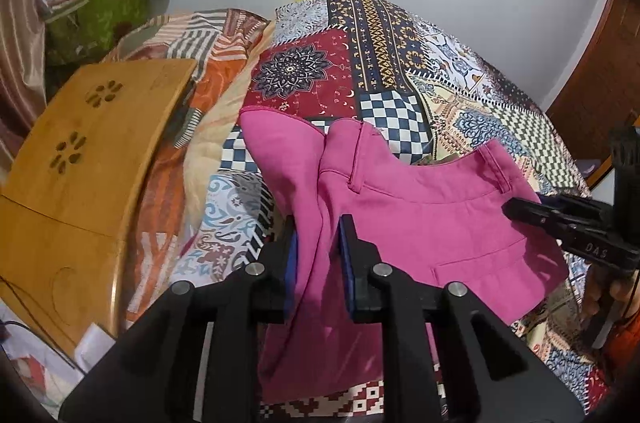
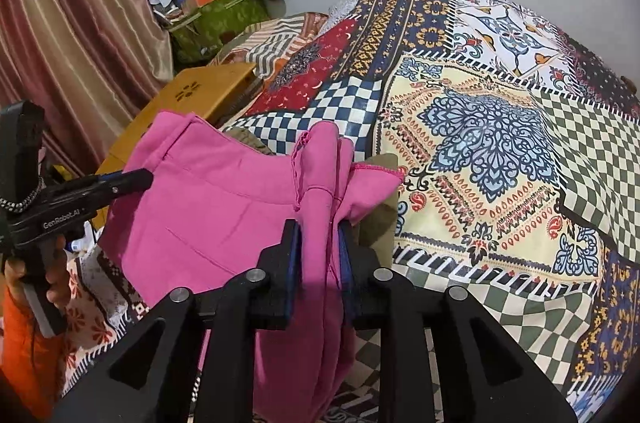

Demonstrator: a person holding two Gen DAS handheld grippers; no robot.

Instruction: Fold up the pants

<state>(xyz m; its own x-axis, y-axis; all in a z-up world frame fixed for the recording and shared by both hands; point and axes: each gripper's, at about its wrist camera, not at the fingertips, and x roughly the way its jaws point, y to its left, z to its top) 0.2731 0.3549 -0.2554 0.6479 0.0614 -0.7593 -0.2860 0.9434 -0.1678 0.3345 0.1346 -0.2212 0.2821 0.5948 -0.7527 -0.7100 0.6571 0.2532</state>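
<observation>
The pink pants (image 1: 420, 223) hang lifted above the patterned bedspread (image 1: 380, 71), stretched between both grippers. My left gripper (image 1: 318, 235) is shut on one bunched end of the pants, with cloth hanging down between its blue pads. My right gripper (image 2: 318, 239) is shut on the other bunched end of the pants (image 2: 224, 207). In the left wrist view the right gripper (image 1: 516, 209) comes in from the right edge at the waistband. In the right wrist view the left gripper (image 2: 136, 179) comes in from the left. An olive cloth (image 2: 380, 223) shows under the pants.
A wooden lap desk (image 1: 80, 159) lies on the bed's left side, over an orange striped blanket (image 1: 168, 151). A green box piled with things (image 1: 100, 15) stands by the curtain (image 2: 72, 15). A wooden door (image 1: 600, 63) is at the right.
</observation>
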